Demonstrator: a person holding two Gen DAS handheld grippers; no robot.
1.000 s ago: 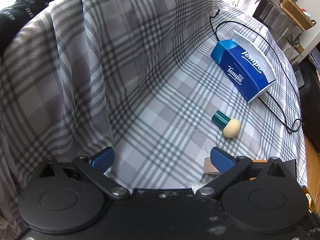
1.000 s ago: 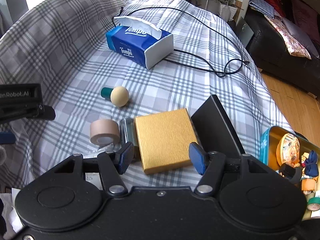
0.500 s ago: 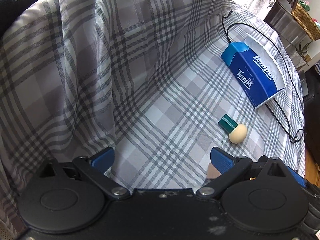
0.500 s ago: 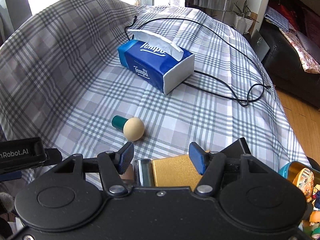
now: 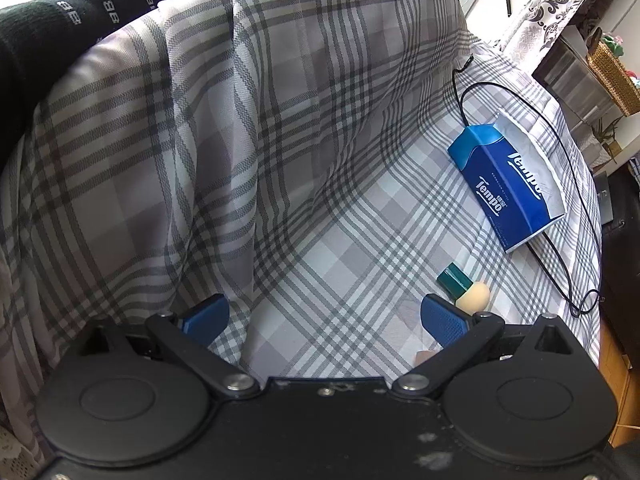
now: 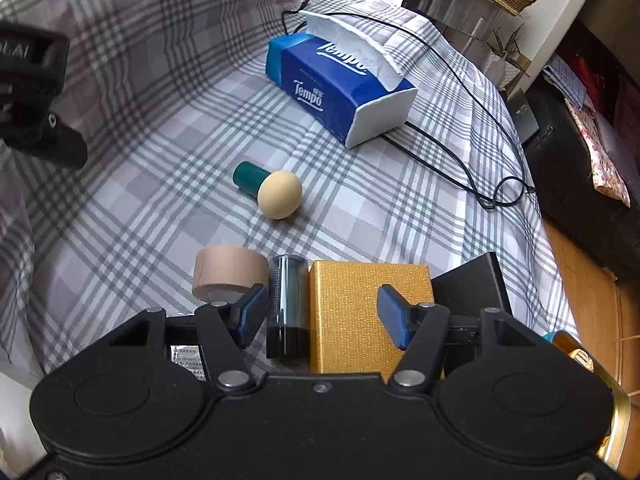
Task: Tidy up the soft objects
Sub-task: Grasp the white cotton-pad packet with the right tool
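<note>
Fingers, left view: left gripper (image 5: 326, 320) stood wide apart with nothing between, above the plaid cloth (image 5: 320, 184).
Sponge, left view: makeup sponge (image 5: 466, 290) lay just beyond the right pad, near the tissue pack (image 5: 508, 184).
Fingers, right view: right gripper (image 6: 322, 312) stood partly spread, gripping nothing, over a dark tube (image 6: 286, 304) and gold box (image 6: 360, 312).
Sponge, right view: it lay between tape roll (image 6: 228, 280) and tissue pack.

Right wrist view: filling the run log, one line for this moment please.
left gripper: open | right gripper: open, over gold box | sponge: untouched
</note>
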